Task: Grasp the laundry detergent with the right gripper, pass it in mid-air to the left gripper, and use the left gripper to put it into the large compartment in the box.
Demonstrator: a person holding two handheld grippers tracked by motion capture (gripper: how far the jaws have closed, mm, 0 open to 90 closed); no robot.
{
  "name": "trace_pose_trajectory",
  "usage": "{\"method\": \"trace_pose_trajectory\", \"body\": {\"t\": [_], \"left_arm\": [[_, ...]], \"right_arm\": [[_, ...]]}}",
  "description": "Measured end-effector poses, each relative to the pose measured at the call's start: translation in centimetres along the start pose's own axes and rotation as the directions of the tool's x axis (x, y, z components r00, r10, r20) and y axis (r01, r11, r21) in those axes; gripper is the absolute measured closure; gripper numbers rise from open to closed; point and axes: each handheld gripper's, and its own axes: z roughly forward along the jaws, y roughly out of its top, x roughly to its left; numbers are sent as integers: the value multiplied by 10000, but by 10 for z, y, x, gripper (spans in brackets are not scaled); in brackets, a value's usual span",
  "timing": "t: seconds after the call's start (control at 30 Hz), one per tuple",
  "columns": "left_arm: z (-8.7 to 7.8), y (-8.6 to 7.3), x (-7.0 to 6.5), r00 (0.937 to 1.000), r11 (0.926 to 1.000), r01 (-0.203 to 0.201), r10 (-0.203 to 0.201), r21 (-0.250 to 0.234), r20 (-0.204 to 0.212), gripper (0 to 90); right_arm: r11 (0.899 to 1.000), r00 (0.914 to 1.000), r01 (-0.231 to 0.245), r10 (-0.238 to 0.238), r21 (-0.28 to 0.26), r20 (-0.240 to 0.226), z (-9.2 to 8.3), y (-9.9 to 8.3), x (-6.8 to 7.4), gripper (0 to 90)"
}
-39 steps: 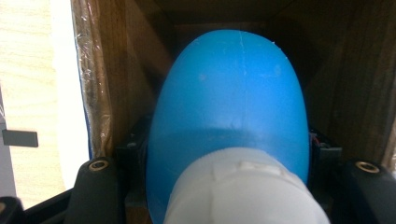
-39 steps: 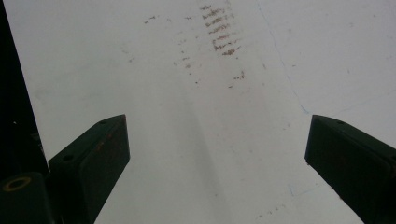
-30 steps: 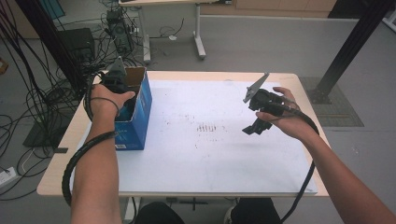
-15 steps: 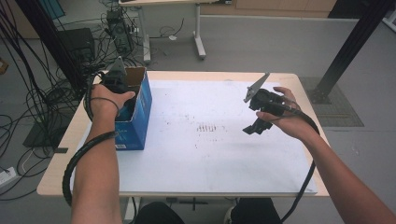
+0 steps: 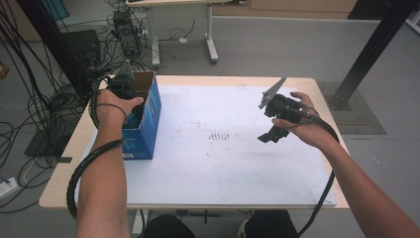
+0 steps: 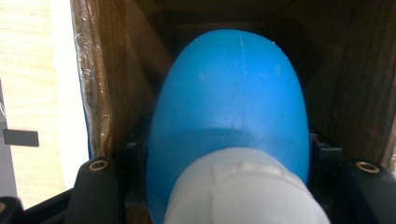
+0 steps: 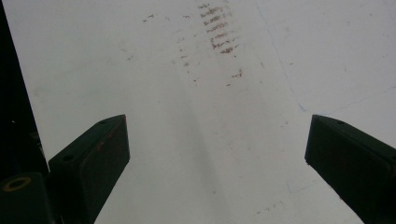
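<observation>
Left gripper (image 5: 125, 89) reaching into the open blue box (image 5: 147, 119) at the table's left edge, jaws clenching a blue bottle (image 6: 229, 116) with white cap, right gripper (image 5: 271, 135) hovering over the white sheet (image 5: 223, 163), jaws spread, grasping nothing.

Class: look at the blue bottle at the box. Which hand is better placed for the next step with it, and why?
Probably the left. The left gripper is shut on the blue bottle inside the box; the right gripper hangs open over the white sheet.
</observation>
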Motion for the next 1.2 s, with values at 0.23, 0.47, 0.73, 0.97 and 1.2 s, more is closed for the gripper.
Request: {"method": "trace_pose_trajectory", "body": {"t": [0.23, 0.47, 0.73, 0.97, 1.2], "left_arm": [[0, 0, 0, 10000, 10000, 3, -3, -1, -11, 362], [0, 0, 0, 10000, 10000, -11, 11, -6, -24, 362], [0, 0, 0, 10000, 10000, -23, 23, -11, -28, 362], [0, 0, 0, 10000, 10000, -23, 23, -12, -35, 362], [0, 0, 0, 10000, 10000, -15, 15, -4, -17, 361]], "right_arm": [[10000, 10000, 16, -16, 31, 3, 0, 0, 0, 64], [10000, 10000, 38, -38, 51, 8, 0, 1, 0, 64], [9999, 10000, 88, -88, 63, 17, 0, 2, 0, 64], [10000, 10000, 26, -26, 72, 8, -1, 2, 0, 64], [10000, 10000, 17, -18, 58, 21, -1, 2, 1, 64]]}}
